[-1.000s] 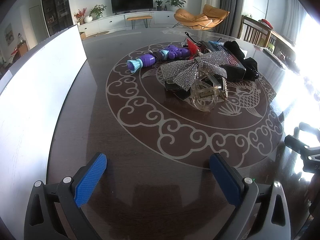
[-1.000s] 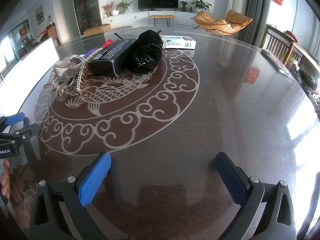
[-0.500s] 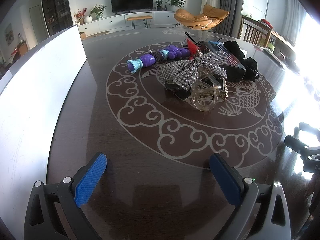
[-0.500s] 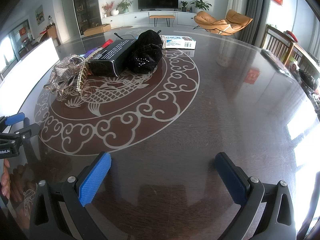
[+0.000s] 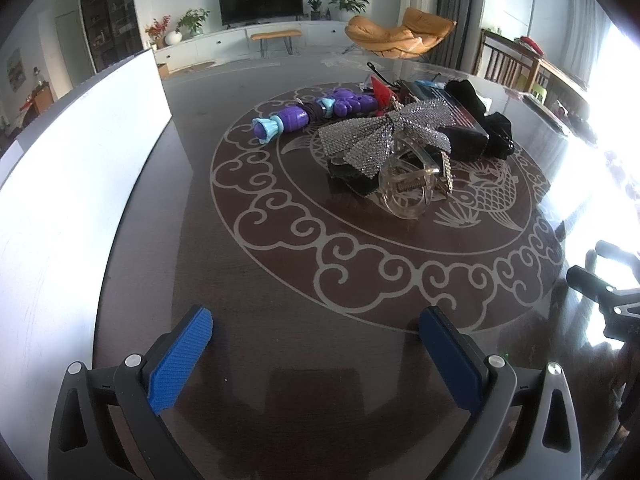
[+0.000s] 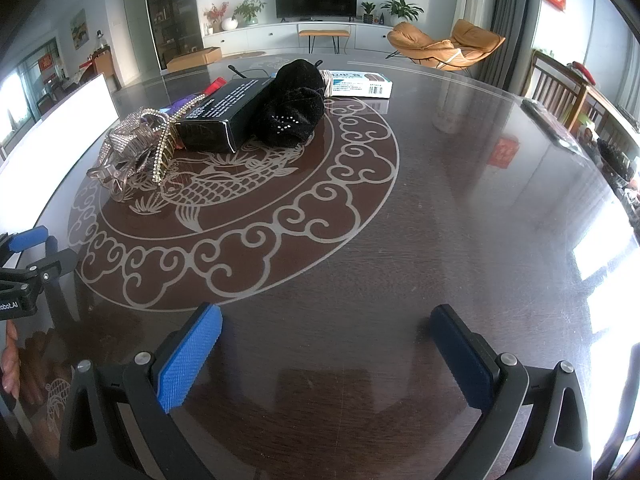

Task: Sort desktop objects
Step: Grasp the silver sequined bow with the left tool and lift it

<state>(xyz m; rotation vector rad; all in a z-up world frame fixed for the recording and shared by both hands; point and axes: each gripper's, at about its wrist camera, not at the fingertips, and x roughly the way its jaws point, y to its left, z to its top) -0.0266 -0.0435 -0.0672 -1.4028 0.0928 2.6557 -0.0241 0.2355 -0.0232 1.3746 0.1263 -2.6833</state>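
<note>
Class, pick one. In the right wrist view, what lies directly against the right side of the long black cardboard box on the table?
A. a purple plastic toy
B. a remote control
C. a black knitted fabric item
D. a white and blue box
C: the black knitted fabric item rests against the long black cardboard box.

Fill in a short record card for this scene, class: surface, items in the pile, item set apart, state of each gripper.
surface: dark round table with a pale fish-and-cloud pattern
pile: sparkly bow hair clip, purple toy, black box, black cloth
set apart: white box, lying behind the pile
left gripper: open, empty, above bare table
right gripper: open, empty, above bare table
</note>
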